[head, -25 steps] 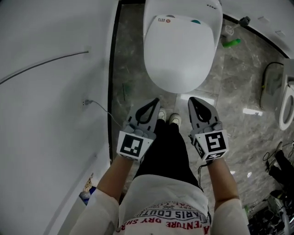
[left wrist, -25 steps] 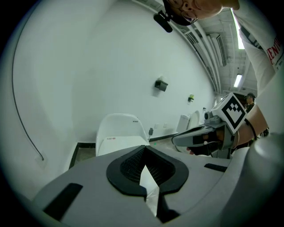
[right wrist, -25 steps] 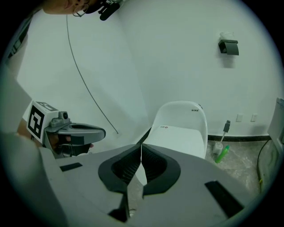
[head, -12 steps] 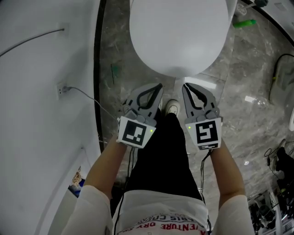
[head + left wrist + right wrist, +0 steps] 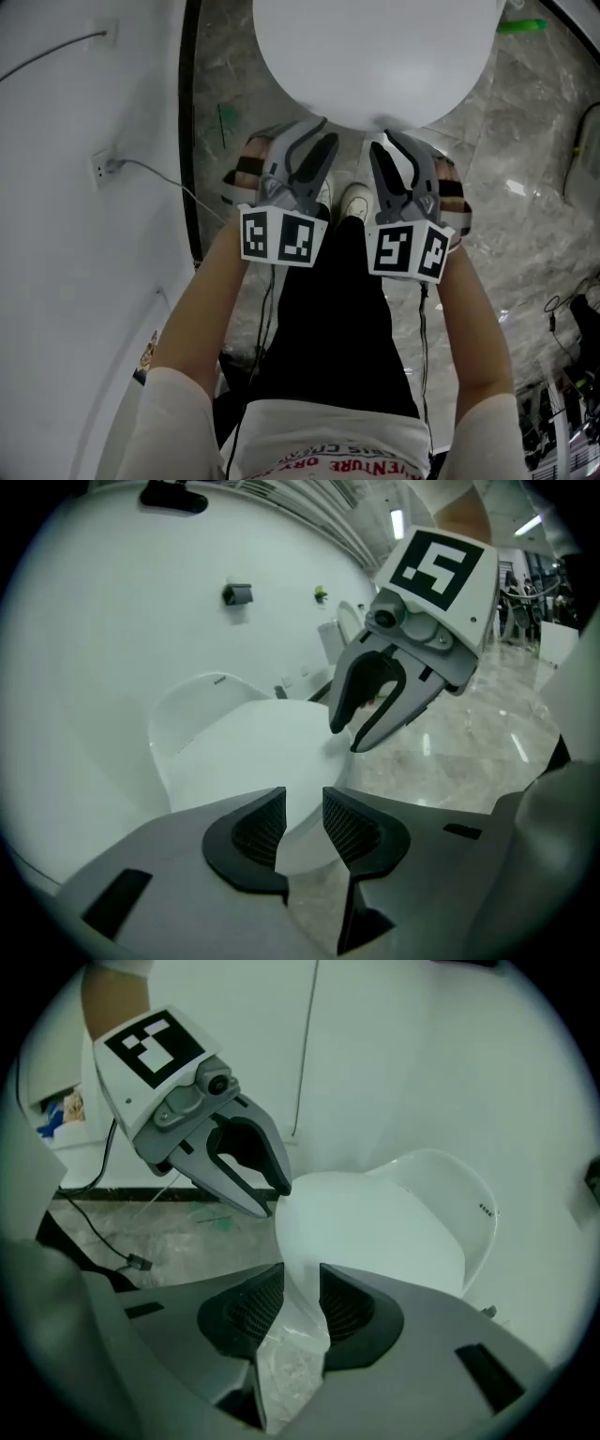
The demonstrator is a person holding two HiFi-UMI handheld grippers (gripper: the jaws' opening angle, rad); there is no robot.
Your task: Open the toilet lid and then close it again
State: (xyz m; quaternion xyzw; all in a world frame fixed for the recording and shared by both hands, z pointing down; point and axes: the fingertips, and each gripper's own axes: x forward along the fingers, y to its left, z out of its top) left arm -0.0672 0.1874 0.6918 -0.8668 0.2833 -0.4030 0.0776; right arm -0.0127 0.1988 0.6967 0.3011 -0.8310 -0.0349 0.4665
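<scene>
looking steeply down, the head view has the toilet lid [image 5: 375, 56] shut flat on the bowl, white, filling the top of the frame. its rounded front edge sits just ahead of the person's shoes [image 5: 354, 199].

left hand-held gripper [image 5: 323, 131] & right hand-held gripper [image 5: 386, 142] are side by side, near each other but apart. both point fwd and down, tips right at the lid's front rim, each rolled so its marker cube [image 5: 281, 236] shows two faces.

left gripper view: jaws have just been opening and stand apart w/ a narrow gap. the ribbed pads [image 5: 258, 829] frame the lid's front edge, which shows in the gap. can't tell if either pad touches it. the other tool shows upper right in this view, over the lid's far side.

right gripper view: jaws also apart, similar narrow gap, and the pads [image 5: 347, 1312] flank the lid's rim, which runs down between them. contact can't be told here either. nothing is clamped on either side.

round about: grey marbled floor [image 5: 534, 216], white wall [image 5: 56, 281] at left w/ a wall socket [image 5: 101, 167] and a thin cable [image 5: 159, 173] trailing from it. a green item [image 5: 522, 25] lies on the floor top right, beside the toilet.
</scene>
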